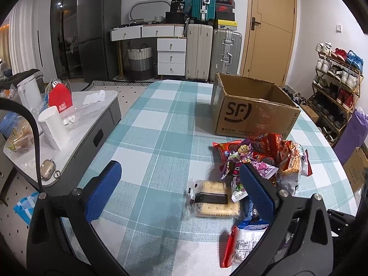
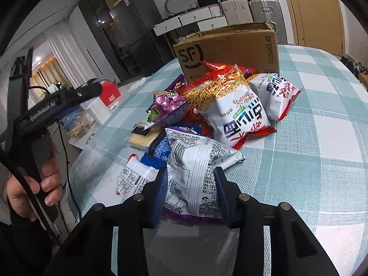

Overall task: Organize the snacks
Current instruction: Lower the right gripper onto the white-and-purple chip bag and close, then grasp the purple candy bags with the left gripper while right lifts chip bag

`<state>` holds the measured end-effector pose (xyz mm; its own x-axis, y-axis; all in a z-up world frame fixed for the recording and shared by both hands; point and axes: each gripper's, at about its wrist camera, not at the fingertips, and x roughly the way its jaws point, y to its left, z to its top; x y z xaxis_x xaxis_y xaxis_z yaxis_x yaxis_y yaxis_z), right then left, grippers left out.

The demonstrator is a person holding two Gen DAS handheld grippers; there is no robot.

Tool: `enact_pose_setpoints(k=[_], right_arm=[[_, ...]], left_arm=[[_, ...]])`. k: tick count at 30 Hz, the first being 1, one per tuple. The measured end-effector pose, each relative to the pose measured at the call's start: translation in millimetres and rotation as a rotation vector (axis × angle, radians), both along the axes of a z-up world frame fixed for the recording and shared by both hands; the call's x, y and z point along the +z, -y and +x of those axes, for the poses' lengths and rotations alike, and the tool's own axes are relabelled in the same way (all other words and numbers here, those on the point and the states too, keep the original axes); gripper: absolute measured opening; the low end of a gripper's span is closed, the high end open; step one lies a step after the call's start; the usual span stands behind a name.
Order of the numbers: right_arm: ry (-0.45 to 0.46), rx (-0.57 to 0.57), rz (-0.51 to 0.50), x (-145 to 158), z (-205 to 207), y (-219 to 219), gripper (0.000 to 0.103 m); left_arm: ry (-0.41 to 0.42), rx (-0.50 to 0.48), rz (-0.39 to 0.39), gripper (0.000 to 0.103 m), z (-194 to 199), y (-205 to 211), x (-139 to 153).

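Observation:
A pile of snack bags lies on the checked tablecloth, in front of an open SF cardboard box. A clear pack of crackers lies flat beside the pile. My left gripper is open and empty, above the cloth left of the pile. In the right wrist view, my right gripper is shut on a white and purple snack bag at the pile's near edge. Behind it lie two white noodle-snack bags and the box.
A grey side cabinet left of the table holds a white cup, a kettle and a red box. Suitcases, drawers and a door stand at the back. A shoe rack stands at the right. The left handle shows in the right view.

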<state>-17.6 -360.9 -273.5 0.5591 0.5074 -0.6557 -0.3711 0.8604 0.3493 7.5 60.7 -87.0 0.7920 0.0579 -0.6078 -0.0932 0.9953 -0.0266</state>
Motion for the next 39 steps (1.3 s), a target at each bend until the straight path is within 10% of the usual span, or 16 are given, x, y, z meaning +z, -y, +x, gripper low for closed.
enact_pose_setpoints(k=[17,39], right_arm=[[0.078,-0.035,0.057,18.3,-7.8,31.3,0.039],[0.081,-0.075,0.100,12.4,1.2,65.0,0.039]], left_arm=[[-0.174,-0.078,-0.094,0.102,24.2,-25.6,-42.9],[-0.329,-0.301,-0.219,0.102,130.1,58.9,-70.0]])
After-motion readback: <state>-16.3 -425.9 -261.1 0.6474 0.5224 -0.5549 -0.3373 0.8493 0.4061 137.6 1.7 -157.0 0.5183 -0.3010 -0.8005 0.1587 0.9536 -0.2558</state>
